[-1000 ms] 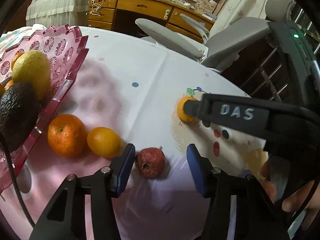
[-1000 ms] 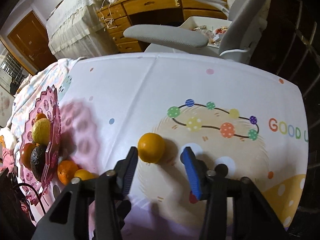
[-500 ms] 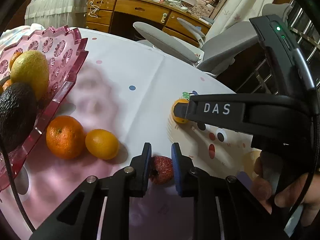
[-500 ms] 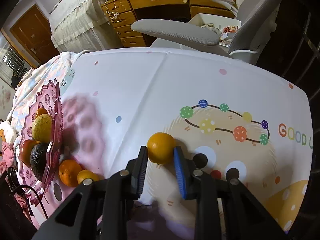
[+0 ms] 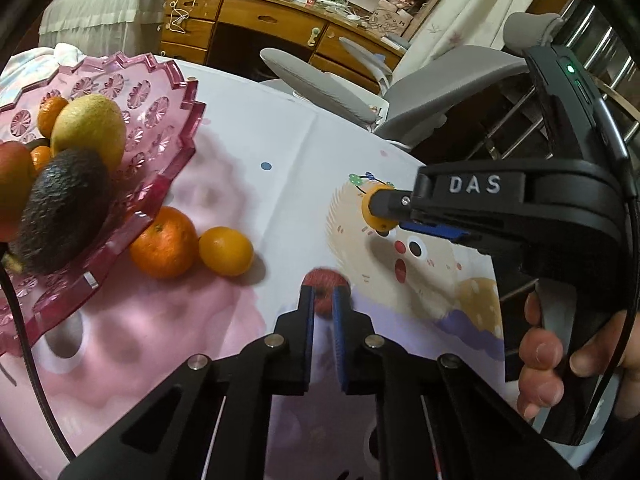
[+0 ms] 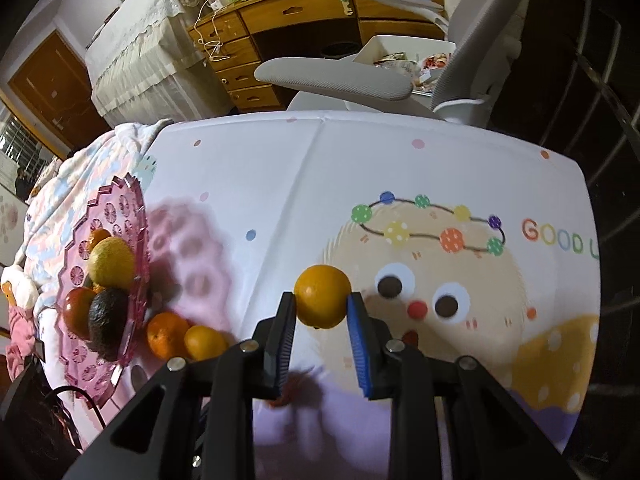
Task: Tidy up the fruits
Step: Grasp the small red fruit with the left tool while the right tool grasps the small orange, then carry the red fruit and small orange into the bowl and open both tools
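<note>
From the left wrist view, the pink glass dish [image 5: 160,128] already carries a share of the fruit: an avocado [image 5: 64,208], a yellow lemon [image 5: 90,130] and some smaller orange ones behind. Two oranges [image 5: 164,242] sit on the bench [image 5: 280,128] just beside the dish's rim, not yet put away. The left gripper [image 5: 323,304] has its fingers pinching a small red fruit [image 5: 326,282], which sits between the tips and looks blurred, so I cannot tell if it is off the cloth. From the right wrist view, the right gripper [image 6: 322,312] has its fingers closed on a round orange [image 6: 322,296], held at the tips and well apart from the dish [image 6: 132,208] at the left. By my reckoning roughly half is done; four pieces remain outside the dish.
</note>
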Demonstrator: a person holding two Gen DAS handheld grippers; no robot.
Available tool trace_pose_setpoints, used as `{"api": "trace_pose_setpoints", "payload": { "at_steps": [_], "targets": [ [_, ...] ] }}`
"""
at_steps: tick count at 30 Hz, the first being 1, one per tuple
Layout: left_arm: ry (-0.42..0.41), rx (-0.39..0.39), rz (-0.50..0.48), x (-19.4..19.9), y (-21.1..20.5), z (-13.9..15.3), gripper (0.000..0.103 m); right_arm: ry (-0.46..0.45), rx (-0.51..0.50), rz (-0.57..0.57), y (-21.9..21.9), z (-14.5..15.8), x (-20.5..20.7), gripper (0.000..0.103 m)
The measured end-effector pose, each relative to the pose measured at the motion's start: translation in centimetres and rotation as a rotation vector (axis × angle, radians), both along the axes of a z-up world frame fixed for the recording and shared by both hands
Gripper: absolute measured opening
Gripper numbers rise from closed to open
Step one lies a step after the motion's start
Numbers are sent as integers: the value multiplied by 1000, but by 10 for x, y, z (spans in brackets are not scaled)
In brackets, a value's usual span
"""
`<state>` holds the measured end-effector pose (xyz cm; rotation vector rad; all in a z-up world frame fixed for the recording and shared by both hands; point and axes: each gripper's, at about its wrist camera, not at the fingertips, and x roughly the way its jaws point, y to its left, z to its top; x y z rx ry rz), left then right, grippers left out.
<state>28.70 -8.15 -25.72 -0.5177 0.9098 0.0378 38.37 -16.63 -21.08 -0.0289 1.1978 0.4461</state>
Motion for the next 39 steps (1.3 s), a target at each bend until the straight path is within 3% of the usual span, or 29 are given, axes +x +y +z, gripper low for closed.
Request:
{"api": "trace_pose_setpoints", "payload": {
  "at_steps": [5,11,17,21,27,39],
  "targets": [
    [3,-1,-34,-3,0,0,9,4,24,-46,-11,10,-19,26],
    [28,-7,-45,8,-7,-11,22,11,38,-99,-33,16,-31,26],
    [28,48,-34,23,-16,-15,26,17,47,-140,-54,17,-30,26],
    [40,82,-16,32,-19,-17,36,16,52,-154,-63,18,-25,26],
    [64,123,-14,42,-23,-24,36,13,67,-158,-69,19,-21,26],
    [76,114,-34,42,-22,-27,30,13,76,-189,-78,21,-22,26]
  ]
}}
